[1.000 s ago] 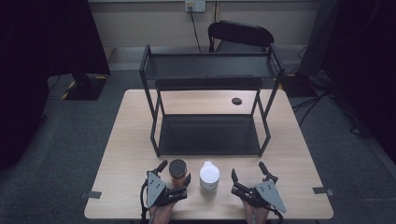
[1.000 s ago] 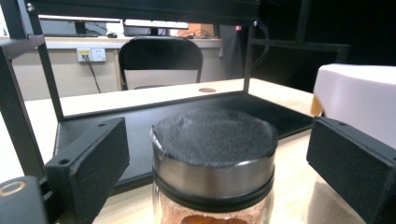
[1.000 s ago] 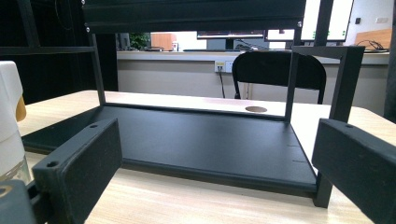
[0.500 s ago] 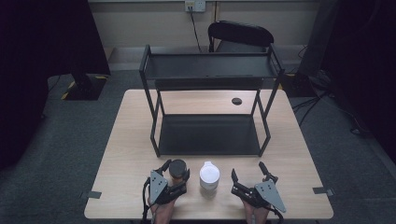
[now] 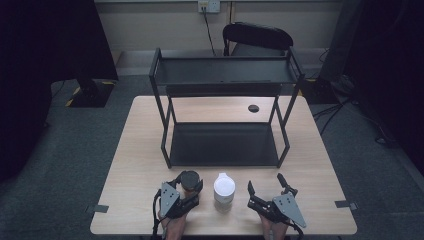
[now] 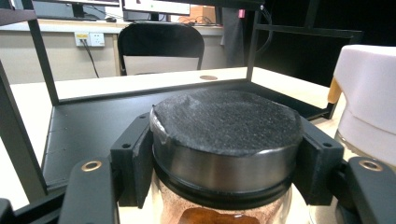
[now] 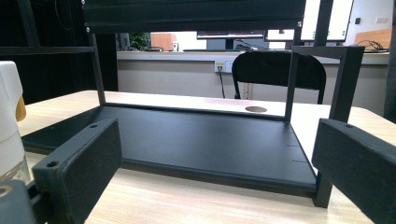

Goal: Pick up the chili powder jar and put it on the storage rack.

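A glass jar (image 5: pixel 189 178) with a dark round lid stands near the table's front edge, left of centre. My left gripper (image 5: pixel 189 184) has just been closing its jaws, and its pads now press both sides of the jar's (image 6: pixel 226 126) metal collar under the lid. A bottle with a white cap (image 5: pixel 224 189) stands just to the jar's right, its cap (image 6: pixel 369 93) close by in the left gripper view. Right of that bottle (image 7: pixel 7 126) my right gripper (image 5: pixel 265 181) rests open on the table, with nothing between its fingers (image 7: pixel 84 163).
A black two-level metal rack (image 5: pixel 225 145) stands mid-table, its lower shelf (image 7: pixel 196 135) straight ahead of both grippers. A cable hole (image 5: pixel 253 108) sits behind it. A black chair (image 5: pixel 257 37) stands beyond the table's far edge.
The left gripper's jaws went from wide open around the jar to shut against it. Both hands stayed in place, and the jar and bottle have not moved.
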